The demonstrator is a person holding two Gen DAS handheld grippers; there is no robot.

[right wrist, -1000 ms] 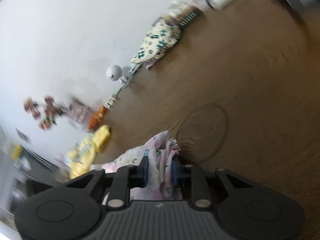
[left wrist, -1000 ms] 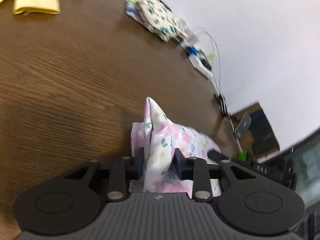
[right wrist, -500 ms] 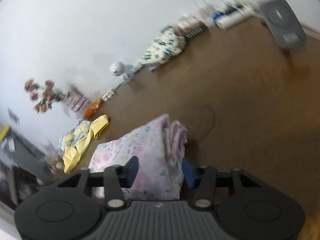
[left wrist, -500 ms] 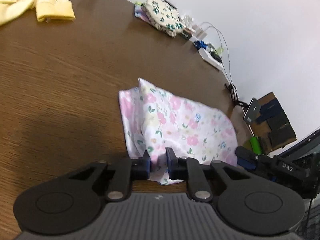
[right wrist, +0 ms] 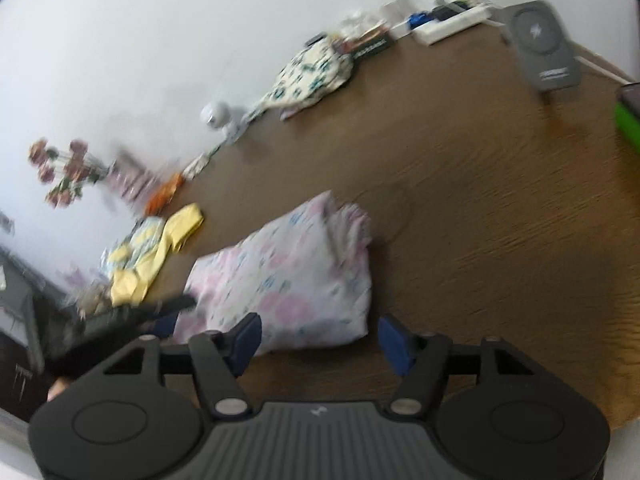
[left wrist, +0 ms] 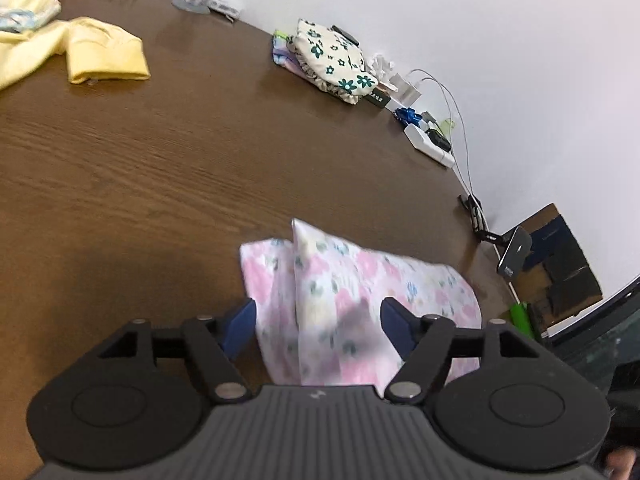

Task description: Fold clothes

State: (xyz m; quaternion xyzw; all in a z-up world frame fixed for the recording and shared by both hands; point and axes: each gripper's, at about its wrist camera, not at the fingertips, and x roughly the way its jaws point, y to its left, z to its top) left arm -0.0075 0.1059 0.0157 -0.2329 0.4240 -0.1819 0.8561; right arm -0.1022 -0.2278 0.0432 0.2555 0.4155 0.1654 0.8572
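From my left gripper (left wrist: 316, 326), the pink flowery cloth (left wrist: 360, 300) lies folded on the brown table (left wrist: 160, 160). My jaws are opening wide, the cloth between them but not pinched. The yellow clothes (left wrist: 100, 56) look unfolded.

From my right gripper (right wrist: 320, 338), jaws opening, nothing held; the cloth's edge sits just ahead. I can't read any writing.

You are working at a dark brown wood-grain table (left wrist: 168, 168) that runs up to a plain white wall (left wrist: 500, 40). Soft, even light falls across it. Past the table's right end you can make out what may be stacked cardboard boxes (left wrist: 560, 264), though the fisheye distorts that corner.
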